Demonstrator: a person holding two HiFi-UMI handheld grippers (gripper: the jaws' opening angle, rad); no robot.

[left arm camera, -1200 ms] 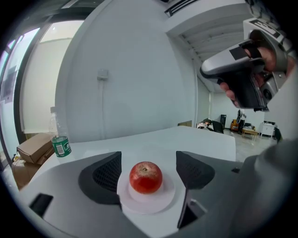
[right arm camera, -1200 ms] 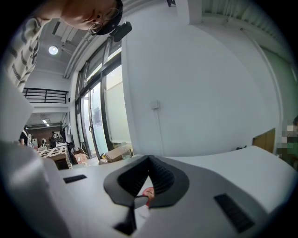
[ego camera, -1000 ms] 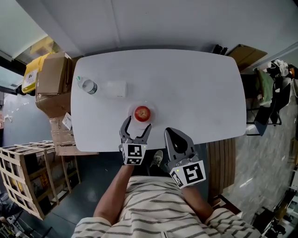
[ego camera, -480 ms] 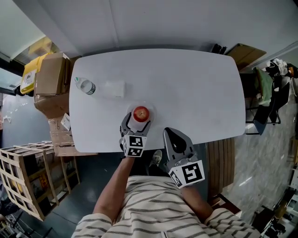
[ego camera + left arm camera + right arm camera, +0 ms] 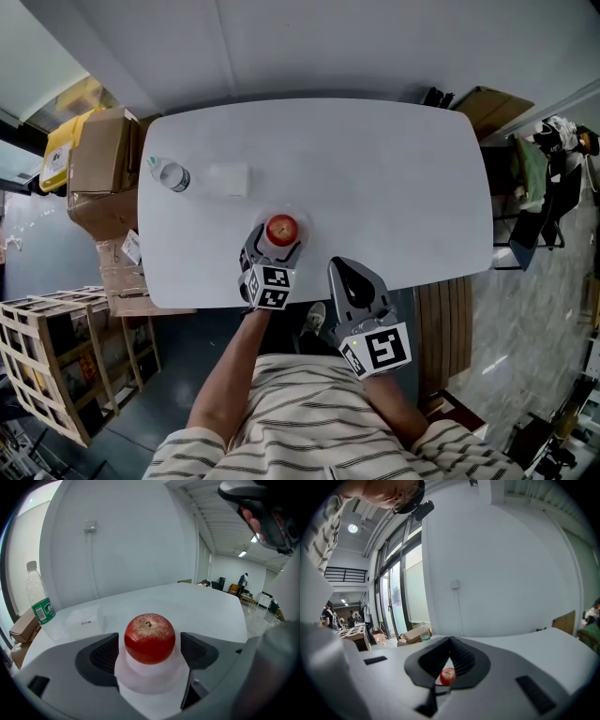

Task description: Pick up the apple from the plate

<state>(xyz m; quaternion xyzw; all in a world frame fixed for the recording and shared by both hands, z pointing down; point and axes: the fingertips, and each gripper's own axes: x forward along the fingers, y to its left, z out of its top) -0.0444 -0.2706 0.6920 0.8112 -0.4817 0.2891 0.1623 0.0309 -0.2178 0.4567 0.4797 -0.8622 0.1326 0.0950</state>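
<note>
My left gripper point(image 5: 274, 248) sits wide open around the apple point(image 5: 281, 228) on its plate point(image 5: 147, 684); my right gripper point(image 5: 342, 270) is closed.

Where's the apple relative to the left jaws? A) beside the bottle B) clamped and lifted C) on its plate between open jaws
C: the apple rests on the plate, and the jaws of the left gripper stand apart either side of it, gaps showing.
</note>
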